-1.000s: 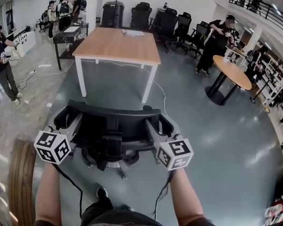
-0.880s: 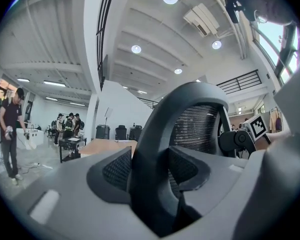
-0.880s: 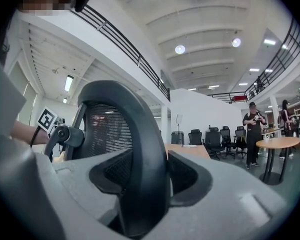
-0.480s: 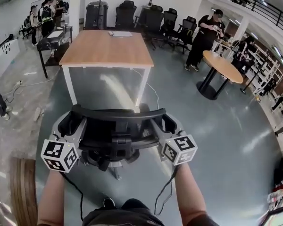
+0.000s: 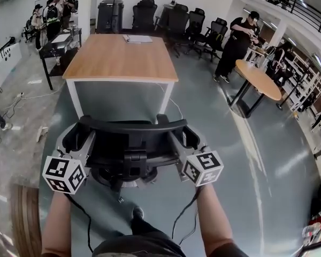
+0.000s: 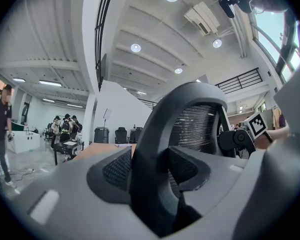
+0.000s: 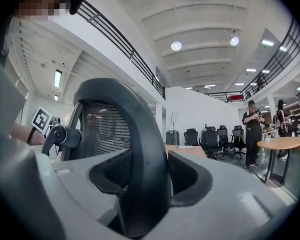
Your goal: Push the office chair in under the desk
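Both ends of the backrest rim (image 5: pixel 131 126) of the office chair (image 5: pixel 123 151) are grasped, the left by the jaws of the left gripper (image 5: pixel 87 137), the right by those of the right gripper (image 5: pixel 175 139). The chair is placed just before the bench (image 5: pixel 117 58), not under it.

Office chair (image 5: pixel 129 138): black frame, black mesh back. Worktop (image 5: pixel 117 58): light wood-grain top, white legs. Left hand-held gripper (image 5: pixel 76 136) & right hand-held gripper (image 5: pixel 187 138): grey bodies, each w/ white cube carrying black square-marker patterns. Cables (image 5: pixel 81 218): black. Floor (image 5: pixel 230 170): glossy blue-grey. Round table (image 5: pixel 259 79): wood top, black base. Person (image 5: pixel 238 42) beside it: all-black clothes. Chairs at back wall (image 5: pixel 174 17): black.
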